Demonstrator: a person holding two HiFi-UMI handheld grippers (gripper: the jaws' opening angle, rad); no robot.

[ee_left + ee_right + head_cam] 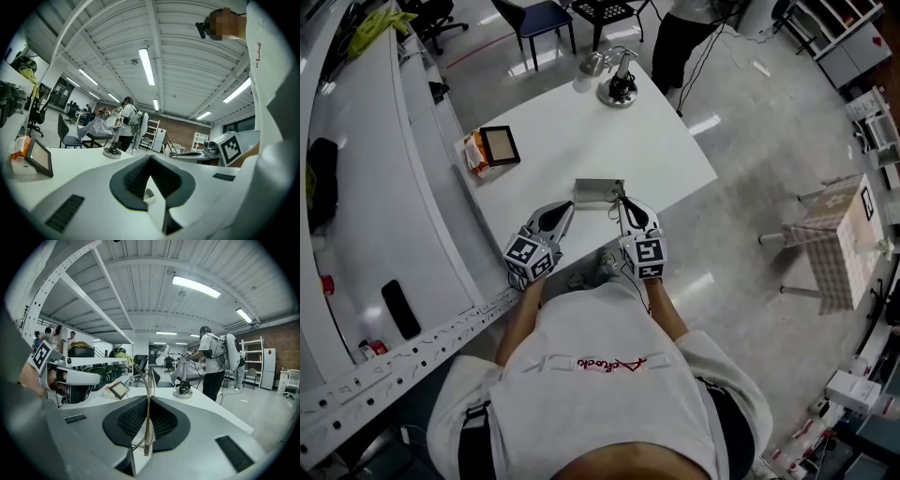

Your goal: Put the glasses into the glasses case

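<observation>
Right gripper [626,208] jaws pinch glasses [147,423], seemingly beside case [596,190]

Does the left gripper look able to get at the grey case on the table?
Probably yes: the left gripper lies close by the glasses case, with only bare table between them.

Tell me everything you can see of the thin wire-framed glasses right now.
The thin wire-framed glasses look metal, with clear lenses. Edge-on and roughly upright, they are clamped in the right gripper, a temple running through the grip, rims jutting past the jaw tips. In the head view they sit by the right end of the grey rectangular case; contact is unclear.
</observation>
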